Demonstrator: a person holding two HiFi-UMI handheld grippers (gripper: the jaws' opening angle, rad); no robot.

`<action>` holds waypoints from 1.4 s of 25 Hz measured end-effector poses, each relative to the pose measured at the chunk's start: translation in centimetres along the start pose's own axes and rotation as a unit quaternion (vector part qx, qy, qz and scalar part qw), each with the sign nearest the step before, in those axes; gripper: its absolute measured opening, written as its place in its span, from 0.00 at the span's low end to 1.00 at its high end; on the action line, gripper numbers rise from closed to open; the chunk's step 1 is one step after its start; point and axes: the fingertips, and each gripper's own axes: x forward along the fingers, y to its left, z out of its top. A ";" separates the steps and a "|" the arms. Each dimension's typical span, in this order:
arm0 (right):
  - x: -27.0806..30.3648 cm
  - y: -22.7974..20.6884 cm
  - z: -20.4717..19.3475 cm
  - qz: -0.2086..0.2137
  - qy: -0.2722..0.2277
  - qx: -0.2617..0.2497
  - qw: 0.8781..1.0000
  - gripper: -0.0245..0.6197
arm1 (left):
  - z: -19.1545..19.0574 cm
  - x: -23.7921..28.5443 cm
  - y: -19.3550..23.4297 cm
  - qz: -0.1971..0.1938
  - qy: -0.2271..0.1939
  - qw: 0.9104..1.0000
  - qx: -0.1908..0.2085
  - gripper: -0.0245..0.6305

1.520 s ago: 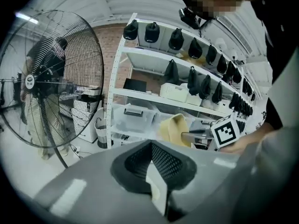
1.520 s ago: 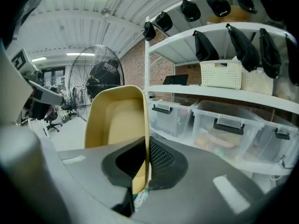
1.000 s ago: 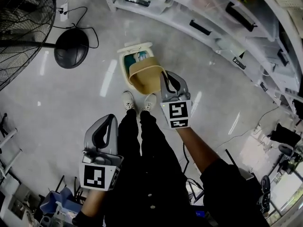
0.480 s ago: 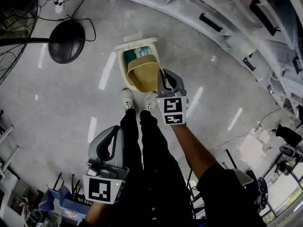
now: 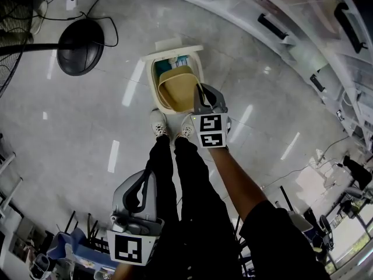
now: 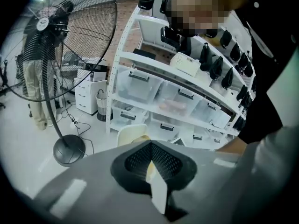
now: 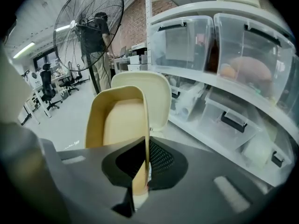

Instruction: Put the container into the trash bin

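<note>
Container wall pinched in right tongs over open trash bin; left tongs closed, empty, nearer.

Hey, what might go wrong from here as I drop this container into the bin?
1. The right gripper pinches only one thin wall of the container, so it may twist or slip out early.
2. The container looks nearly as wide as the opening of the trash bin, so it may catch on the rim.
3. A teal and white item already lies in the bin, so the container may sit high and keep the lid from closing.
</note>
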 end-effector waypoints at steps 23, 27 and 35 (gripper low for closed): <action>8.2 0.8 -5.4 0.011 0.048 -0.011 0.999 0.08 | -4.3 2.9 1.3 0.002 0.034 0.999 -0.032 0.04; 8.8 0.6 -5.8 0.010 0.053 -0.013 0.998 0.08 | -4.4 3.1 1.8 0.006 0.032 0.999 -0.035 0.04; 9.3 0.6 -6.9 0.008 0.067 -0.019 0.998 0.08 | -5.0 3.4 2.1 0.008 0.037 0.998 -0.042 0.04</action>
